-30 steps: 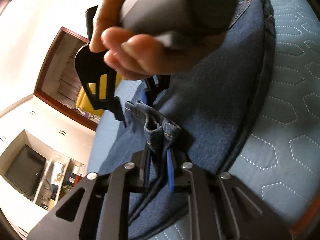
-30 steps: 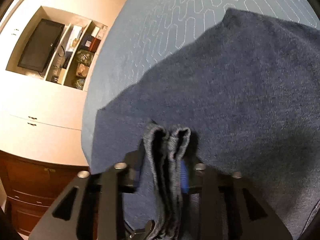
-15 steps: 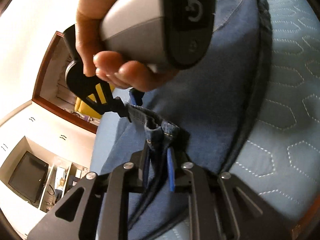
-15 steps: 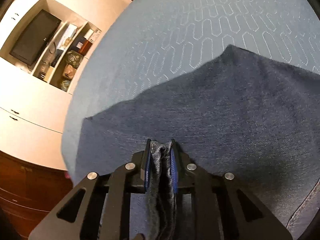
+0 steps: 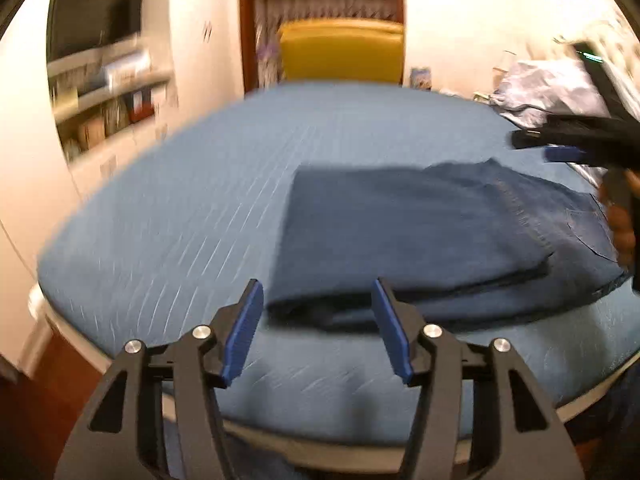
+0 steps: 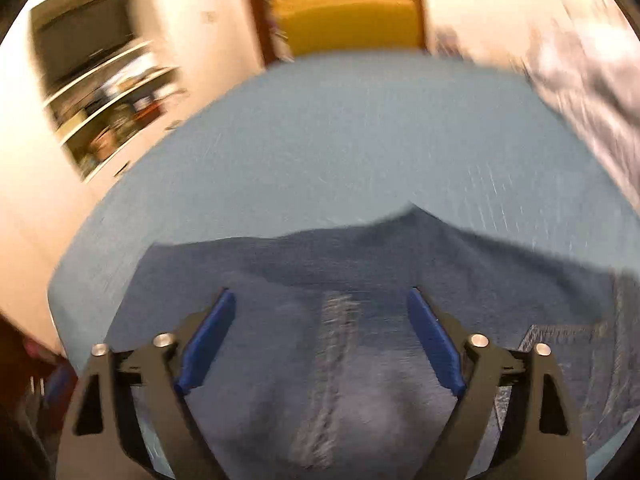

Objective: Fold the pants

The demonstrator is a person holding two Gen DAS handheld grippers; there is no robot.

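- The jeans (image 5: 420, 236) are lying folded in a flat stack on the blue quilted bed (image 5: 200, 208), toward its near right part, as the left wrist view is showing.
- The left gripper (image 5: 318, 320) is hanging released just short of the jeans' near folded edge, its blue pads (image 5: 242, 332) spread wide with nothing between them but bedding and that edge beyond.
- Only the left view is taking in the right gripper (image 5: 560, 148) from the side, at the far right above the jeans' pocket end, with the person's hand (image 5: 622, 220) wrapping its handle; its spread is hard to read from there.
- The right wrist view is settling that: the right gripper (image 6: 320, 340) is standing released, pads (image 6: 208, 344) wide apart, hovering over the denim (image 6: 360, 280) with a stitched seam (image 6: 332, 344) running between them.
- That view is showing the cloth close up and blurred, with a pocket corner (image 6: 560, 336) at lower right, while the stack's whole outline is appearing only in the left view.
- Both views are catching a yellow chair (image 5: 340, 52) beyond the bed's far edge and white shelves (image 5: 108, 92) on the left wall.
- A crumpled pale heap (image 5: 548, 88) is sitting at the bed's far right, sharper in the left view, smeared in the right (image 6: 592, 88).
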